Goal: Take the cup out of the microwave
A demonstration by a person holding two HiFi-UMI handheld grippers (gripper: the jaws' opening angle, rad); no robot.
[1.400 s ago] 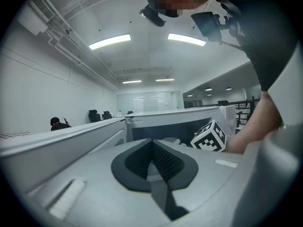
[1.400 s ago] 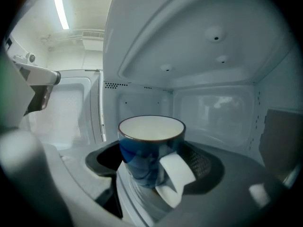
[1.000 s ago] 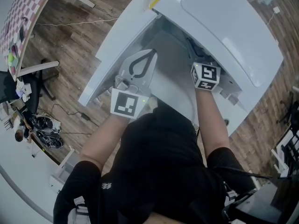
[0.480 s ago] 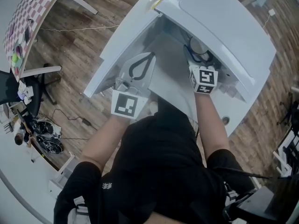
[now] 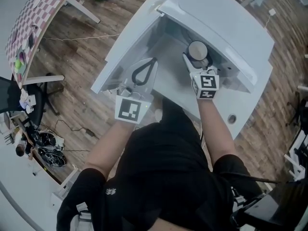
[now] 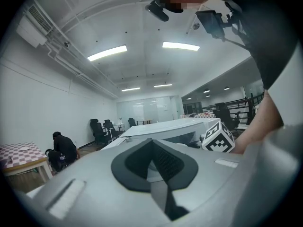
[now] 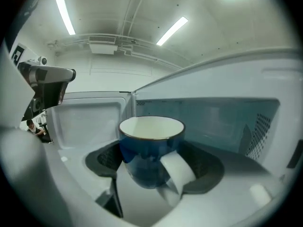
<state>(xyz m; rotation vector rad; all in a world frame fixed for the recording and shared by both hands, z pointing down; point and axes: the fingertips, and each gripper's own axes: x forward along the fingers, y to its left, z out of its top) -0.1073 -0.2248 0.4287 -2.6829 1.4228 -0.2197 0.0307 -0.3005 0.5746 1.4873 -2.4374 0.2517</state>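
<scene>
- At the microwave [image 7: 222, 119] mouth, the right gripper [image 7: 154, 169] — jaws wide — pinches the blue cup [image 7: 150, 145] upright between them.
- The left gripper [image 6: 151, 142]: jaws together, empty.

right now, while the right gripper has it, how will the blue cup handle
The cup looks glazed ceramic: probably rigid, slick and breakable if dropped. Its rounded wall sits between the jaws of the right gripper, so it may swivel; the handle side could sag.

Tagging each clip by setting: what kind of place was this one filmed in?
Likely an open office or lab, not a home kitchen: office chairs, long ceiling lights, and a checkered table on a wide wooden floor.
</scene>
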